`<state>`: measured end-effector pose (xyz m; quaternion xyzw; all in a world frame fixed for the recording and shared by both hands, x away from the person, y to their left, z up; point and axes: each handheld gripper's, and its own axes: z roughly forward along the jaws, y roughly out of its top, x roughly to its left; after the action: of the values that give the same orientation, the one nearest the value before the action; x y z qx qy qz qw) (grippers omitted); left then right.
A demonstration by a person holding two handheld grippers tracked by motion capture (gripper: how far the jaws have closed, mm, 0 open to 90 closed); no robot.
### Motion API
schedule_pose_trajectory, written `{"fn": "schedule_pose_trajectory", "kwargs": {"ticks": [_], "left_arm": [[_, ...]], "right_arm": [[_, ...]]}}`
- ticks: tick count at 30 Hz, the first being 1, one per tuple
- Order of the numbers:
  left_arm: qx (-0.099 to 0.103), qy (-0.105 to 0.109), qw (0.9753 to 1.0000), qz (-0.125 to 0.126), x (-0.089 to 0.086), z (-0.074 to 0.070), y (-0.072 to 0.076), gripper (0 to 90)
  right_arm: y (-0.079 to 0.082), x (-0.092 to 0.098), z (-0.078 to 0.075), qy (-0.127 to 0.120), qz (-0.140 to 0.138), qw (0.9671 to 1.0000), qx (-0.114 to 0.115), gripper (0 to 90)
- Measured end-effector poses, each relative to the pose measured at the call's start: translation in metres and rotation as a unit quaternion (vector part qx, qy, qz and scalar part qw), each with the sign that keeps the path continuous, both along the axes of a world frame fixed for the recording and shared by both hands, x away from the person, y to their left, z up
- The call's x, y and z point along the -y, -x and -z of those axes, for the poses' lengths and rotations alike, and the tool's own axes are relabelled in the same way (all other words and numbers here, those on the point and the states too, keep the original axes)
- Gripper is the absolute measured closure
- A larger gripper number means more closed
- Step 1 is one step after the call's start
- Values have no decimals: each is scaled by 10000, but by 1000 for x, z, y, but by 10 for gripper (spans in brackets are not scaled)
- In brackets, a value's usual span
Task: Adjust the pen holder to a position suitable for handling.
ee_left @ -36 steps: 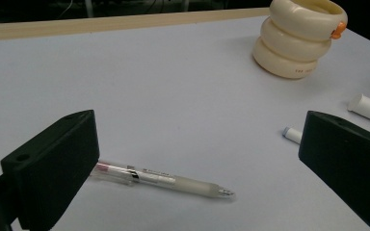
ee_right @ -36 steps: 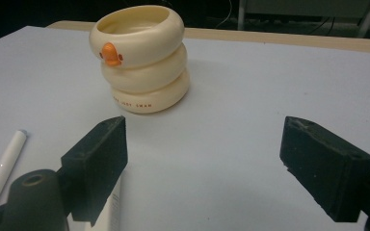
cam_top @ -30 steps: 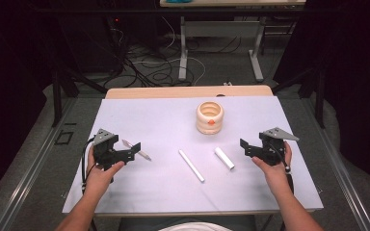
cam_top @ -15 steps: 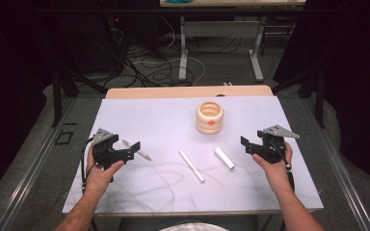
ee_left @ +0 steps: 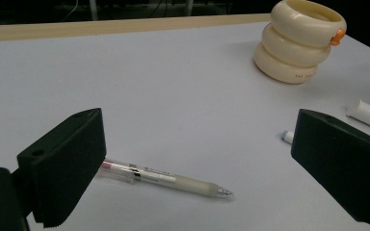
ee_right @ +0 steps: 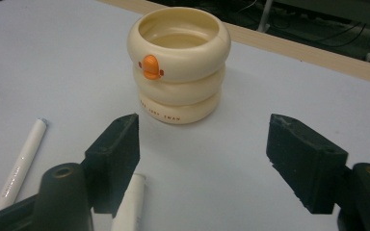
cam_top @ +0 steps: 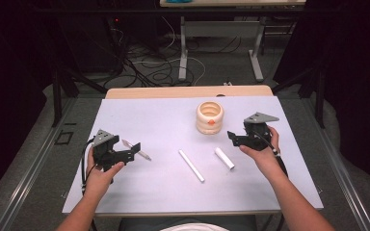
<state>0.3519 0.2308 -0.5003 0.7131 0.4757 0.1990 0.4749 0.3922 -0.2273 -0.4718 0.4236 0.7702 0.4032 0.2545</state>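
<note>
Clear pen (ee_left: 166, 179), frosted barrel, cream ribbed cup (ee_right: 179, 62), glossy

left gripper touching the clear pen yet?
Apart. In the left gripper view the pen lies flat on the mat, the left gripper open wide, with bare mat between the pen's tip and the far jaw; its other end passes behind the near jaw.

light: bright on table (cam_top: 139, 192), dark surroundings | shadows: soft, faint | focus: slightly soft | glare: none
</note>
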Motion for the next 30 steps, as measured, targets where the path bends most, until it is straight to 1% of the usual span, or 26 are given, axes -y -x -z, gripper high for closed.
{"fn": "schedule_pose_trajectory", "kwargs": {"ticks": [2,4,5,6,7,8,9,10,11,14,16,17,18,19,20,21,22,23,24,25,26,28,29,30], "left_arm": [[-8,-6,10000,-6,0,1,-1,56],[-24,-2,10000,-13,0,1,-1,57],[-30,8,10000,-21,0,2,-1,57],[-35,9,10000,-22,-1,2,-1,58],[-37,14,10000,-27,-1,2,-1,59],[-39,18,10000,-29,-1,2,-1,59],[-36,27,10000,-35,-1,2,-1,59],[-40,22,10000,-35,-2,2,-1,59],[-44,23,10000,-36,-2,2,-1,59],[-66,41,10000,-42,-2,2,0,62],[-73,46,10000,-33,-2,2,0,63],[-77,40,10000,-26,-2,2,0,64],[-84,44,10000,-18,-2,2,0,64],[-89,49,9999,-24,-2,3,-1,65],[-109,45,9999,-18,-2,3,-1,65],[-115,34,9999,-9,-2,3,-1,65],[-124,29,9999,-5,-2,3,-1,65],[-126,37,9999,-12,-2,3,-2,67],[-127,40,9999,-14,-2,3,-2,67],[-122,48,9999,-16,-2,4,-2,68],[-127,51,9999,-13,-2,4,-2,68],[-129,51,9999,-6,-2,4,-2,69],[-131,50,9999,-2,-2,4,-2,69],[-132,49,9999,4,-2,4,-2,71]], "right_arm": [[-7,-6,-5,58,-106,9999,-32,255],[-15,-12,-9,134,-293,9995,-68,299],[-15,-12,-9,134,-293,9995,-68,299],[-18,-15,-12,154,-393,9991,-103,301],[-26,-22,-16,222,-534,9983,-58,315],[-26,-22,-16,222,-534,9983,-58,315],[-30,-25,-18,231,-608,9979,-50,326],[-36,-31,-21,298,-670,9973,-82,345],[-36,-31,-21,298,-670,9973,-82,345],[-46,-40,-25,292,-772,9965,-147,356],[-51,-46,-26,345,-809,9960,-172,357],[-56,-52,-27,415,-889,9949,-238,357],[-56,-52,-27,415,-889,9949,-238,357],[-60,-58,-27,529,-941,9937,-284,357],[-60,-58,-27,529,-941,9937,-284,357],[-63,-60,-28,603,-941,9931,-346,357],[-65,-61,-28,596,-951,9928,-419,357],[-71,-64,-27,511,-883,9933,-549,357],[-71,-64,-27,511,-883,9933,-549,357],[-76,-66,-27,546,-855,9931,-583,373],[-76,-66,-27,546,-855,9931,-583,373],[-80,-68,-27,602,-795,9927,-684,398],[-83,-68,-26,617,-826,9923,-683,401],[-84,-70,-25,576,-798,9928,-687,410]]}}
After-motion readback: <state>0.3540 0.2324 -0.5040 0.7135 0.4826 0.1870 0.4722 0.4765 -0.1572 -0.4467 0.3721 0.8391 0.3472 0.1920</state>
